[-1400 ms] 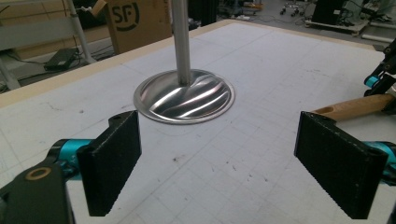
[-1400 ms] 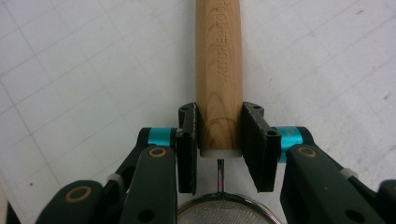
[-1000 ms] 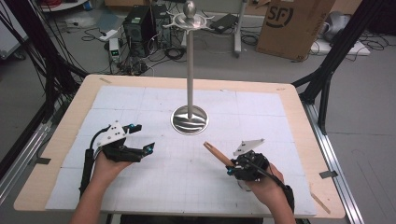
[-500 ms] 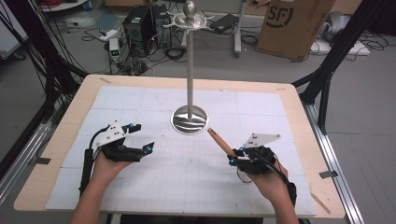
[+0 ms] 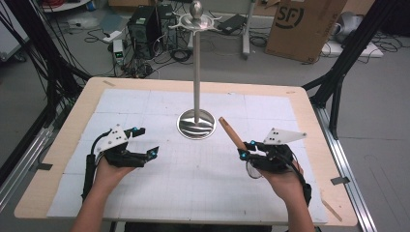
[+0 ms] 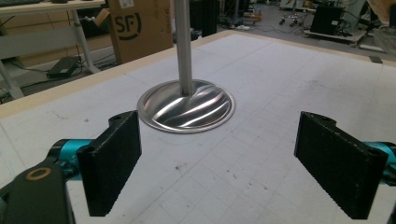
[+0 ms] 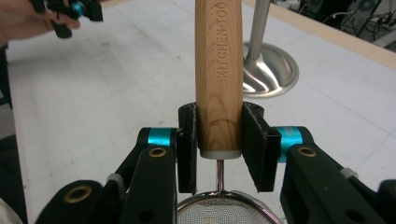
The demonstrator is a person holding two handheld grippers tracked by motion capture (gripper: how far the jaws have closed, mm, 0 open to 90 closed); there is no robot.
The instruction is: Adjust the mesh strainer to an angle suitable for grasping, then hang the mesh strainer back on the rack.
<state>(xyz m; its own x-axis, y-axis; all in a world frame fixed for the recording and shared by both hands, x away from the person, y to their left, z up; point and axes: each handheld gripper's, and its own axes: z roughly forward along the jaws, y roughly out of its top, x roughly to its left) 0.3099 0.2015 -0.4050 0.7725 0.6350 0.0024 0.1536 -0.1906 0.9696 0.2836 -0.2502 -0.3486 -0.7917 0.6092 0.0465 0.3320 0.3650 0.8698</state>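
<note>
Above the table (image 5: pixel 145 94), right tongs (image 7: pixel 218 135) clamp the strainer handle (image 7: pixel 218 70).

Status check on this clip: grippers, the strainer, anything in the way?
Right gripper shut on the strainer's wooden handle, mesh end toward the hand. Left gripper open, nothing between its jaws. Metal stand ahead, apart from the handle.

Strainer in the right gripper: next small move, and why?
Probably lift it toward the stand's top hooks. The right gripper is shut on the strainer's wooden handle, mesh bowl at the gripper's base, handle tip beside the pole but far below the hooks.
</note>
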